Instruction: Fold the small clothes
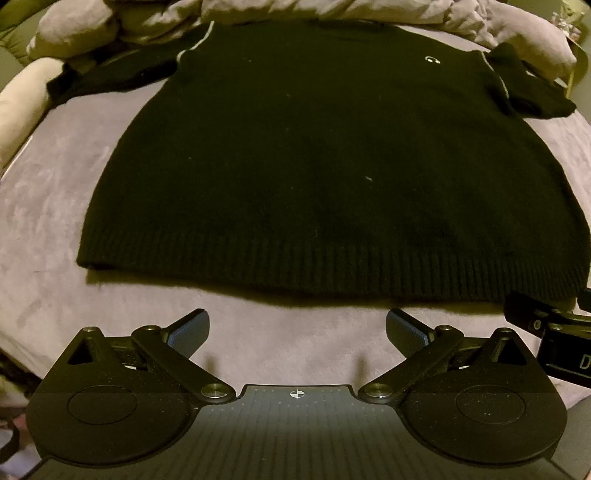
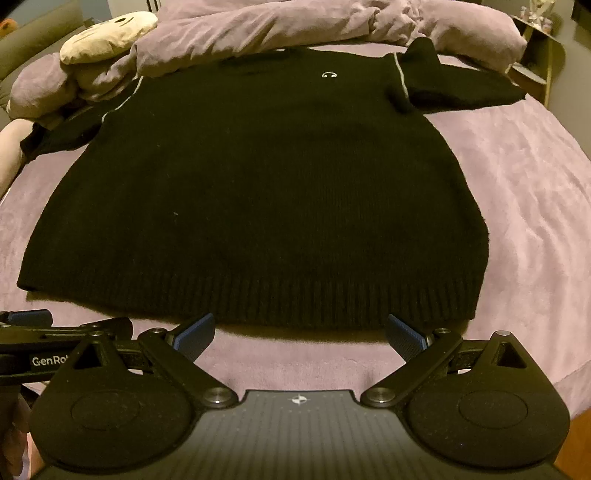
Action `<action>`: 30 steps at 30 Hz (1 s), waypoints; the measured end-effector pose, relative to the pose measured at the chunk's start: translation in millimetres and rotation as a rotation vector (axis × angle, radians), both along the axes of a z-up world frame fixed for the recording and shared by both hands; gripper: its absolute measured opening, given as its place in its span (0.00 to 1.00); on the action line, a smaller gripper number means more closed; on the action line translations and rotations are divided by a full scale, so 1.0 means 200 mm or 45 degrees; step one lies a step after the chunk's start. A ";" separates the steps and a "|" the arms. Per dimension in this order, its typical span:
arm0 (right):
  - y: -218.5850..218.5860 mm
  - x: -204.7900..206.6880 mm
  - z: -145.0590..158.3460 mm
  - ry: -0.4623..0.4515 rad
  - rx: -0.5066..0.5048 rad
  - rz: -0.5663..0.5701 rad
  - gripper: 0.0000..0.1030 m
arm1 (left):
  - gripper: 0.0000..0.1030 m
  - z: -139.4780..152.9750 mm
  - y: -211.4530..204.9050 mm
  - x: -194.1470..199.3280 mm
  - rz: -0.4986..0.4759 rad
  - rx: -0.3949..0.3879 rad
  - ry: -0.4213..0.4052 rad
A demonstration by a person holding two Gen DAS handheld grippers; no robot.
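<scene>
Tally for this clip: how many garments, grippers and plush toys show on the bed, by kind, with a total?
Black sweater: 1, spread flat on the purple bedspread
Grippers: 2, left gripper and right gripper, both open
Cream plush toy: 1
Total: 4

The left claw (image 1: 297, 326) is matte black: two round discs at the sides, each with a raised circular cap, and a triangular bracket with a triangular cut-out above. Flat black link arms run from silver pivot bolts near the middle out to short fingers faced with blue ribbed pads (image 1: 188, 328). Between the discs sits a dark grey plate with fine lines, tick marks and a small white crosshair. The right claw (image 2: 300, 332) is built the same, with blue pads (image 2: 404, 334) and small silver screws. Seen from the right wrist, the left claw's body carries white "GenRo" lettering.
</scene>
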State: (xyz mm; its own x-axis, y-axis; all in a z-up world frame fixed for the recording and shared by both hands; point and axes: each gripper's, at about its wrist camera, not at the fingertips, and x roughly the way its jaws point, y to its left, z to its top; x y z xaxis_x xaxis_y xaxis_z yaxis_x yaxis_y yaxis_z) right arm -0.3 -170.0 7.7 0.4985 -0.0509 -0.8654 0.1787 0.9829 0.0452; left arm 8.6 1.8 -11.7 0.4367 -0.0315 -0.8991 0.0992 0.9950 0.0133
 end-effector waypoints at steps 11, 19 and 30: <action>-0.01 0.01 0.00 0.008 0.011 -0.010 0.96 | 1.00 -0.01 -0.01 0.00 -0.004 -0.001 0.011; -0.01 0.00 -0.01 0.011 0.014 -0.012 0.96 | 1.00 -0.02 -0.01 0.00 -0.007 -0.006 0.020; -0.02 0.02 -0.03 0.025 0.027 -0.016 0.96 | 1.00 -0.04 0.00 0.01 -0.002 -0.005 0.037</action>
State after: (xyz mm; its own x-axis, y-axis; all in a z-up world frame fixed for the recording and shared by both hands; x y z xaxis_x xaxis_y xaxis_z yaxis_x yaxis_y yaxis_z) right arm 3.6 -173.6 1.3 0.4809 -0.0382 -0.8760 0.1918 0.9794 0.0626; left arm 10.5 2.6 -19.7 0.4104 -0.0356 -0.9112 0.1011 0.9949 0.0066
